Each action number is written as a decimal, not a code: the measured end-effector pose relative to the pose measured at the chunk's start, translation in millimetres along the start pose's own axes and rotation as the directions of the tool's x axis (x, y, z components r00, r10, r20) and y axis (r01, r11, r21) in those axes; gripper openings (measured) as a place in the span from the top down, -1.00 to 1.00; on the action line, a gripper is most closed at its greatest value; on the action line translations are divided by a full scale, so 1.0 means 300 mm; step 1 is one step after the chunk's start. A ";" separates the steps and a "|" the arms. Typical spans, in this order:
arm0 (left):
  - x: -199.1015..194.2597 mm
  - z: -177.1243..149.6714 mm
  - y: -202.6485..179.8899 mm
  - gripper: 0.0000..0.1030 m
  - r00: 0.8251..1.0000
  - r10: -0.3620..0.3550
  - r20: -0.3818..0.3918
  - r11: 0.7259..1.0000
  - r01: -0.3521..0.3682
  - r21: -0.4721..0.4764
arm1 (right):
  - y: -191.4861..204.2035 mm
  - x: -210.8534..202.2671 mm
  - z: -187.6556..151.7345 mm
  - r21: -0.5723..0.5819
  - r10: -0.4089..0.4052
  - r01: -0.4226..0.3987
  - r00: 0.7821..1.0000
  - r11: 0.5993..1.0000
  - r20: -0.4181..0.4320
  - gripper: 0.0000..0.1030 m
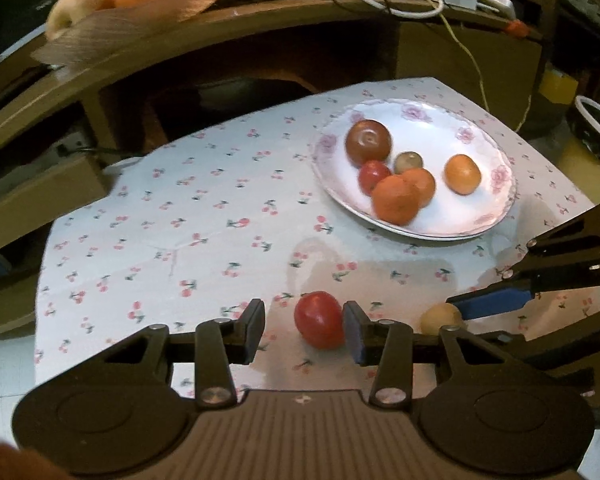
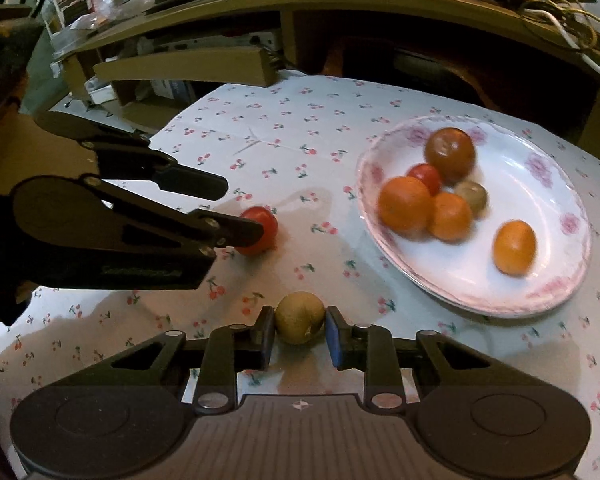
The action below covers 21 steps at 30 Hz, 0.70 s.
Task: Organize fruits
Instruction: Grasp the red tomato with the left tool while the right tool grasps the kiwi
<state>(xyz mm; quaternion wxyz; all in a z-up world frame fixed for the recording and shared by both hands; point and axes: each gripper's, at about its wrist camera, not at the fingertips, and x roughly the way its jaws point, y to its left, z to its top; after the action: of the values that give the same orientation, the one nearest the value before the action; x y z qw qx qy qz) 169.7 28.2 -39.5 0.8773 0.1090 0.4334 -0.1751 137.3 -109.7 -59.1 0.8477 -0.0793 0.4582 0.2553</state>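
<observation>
A small red fruit (image 1: pixel 319 320) lay on the cherry-print cloth (image 1: pixel 172 216), between the fingers of the left gripper (image 1: pixel 305 330); the right-hand finger touched it while the other stood clear, so the jaws were open and nothing was gripped. Just beside it, a small yellow-brown fruit (image 2: pixel 299 323) sat between the closely set fingers of the right gripper (image 2: pixel 299 334), both pads at its sides; whether they pressed it I could not tell. Farther off, the flowered plate (image 1: pixel 496 196) held six fruits, among them three orange ones (image 1: pixel 395 200). This looked like the pick-up step for the last two loose fruits; next would come closing, lifting, and carrying each to bare plate.
</observation>
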 end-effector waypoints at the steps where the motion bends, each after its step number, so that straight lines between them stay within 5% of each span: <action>1: 0.009 0.001 -0.010 0.05 1.000 0.000 -0.006 1.000 0.000 0.004 | -0.006 -0.007 -0.005 0.004 -0.003 0.003 1.000 1.000 0.002 0.45; 7: 0.053 -0.005 -0.045 0.07 1.000 -0.001 -0.031 1.000 0.001 0.002 | -0.047 -0.044 -0.020 0.024 -0.017 0.017 1.000 1.000 0.013 0.45; 14: 0.053 0.000 -0.078 0.35 1.000 0.023 -0.017 1.000 -0.023 0.002 | -0.092 -0.059 -0.039 0.052 -0.054 0.054 0.999 0.997 -0.001 0.45; 21: -0.008 -0.047 -0.132 0.35 1.000 0.015 -0.028 0.999 -0.014 0.042 | -0.093 -0.091 -0.054 0.039 -0.075 0.074 0.997 0.996 0.007 0.45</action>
<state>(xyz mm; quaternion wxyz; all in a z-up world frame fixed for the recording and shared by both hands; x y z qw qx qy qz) 142.4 -2.7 -47.7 0.8699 0.1328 0.4412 -0.1762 127.2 -149.4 -48.6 0.8599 -0.0788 0.4563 0.2149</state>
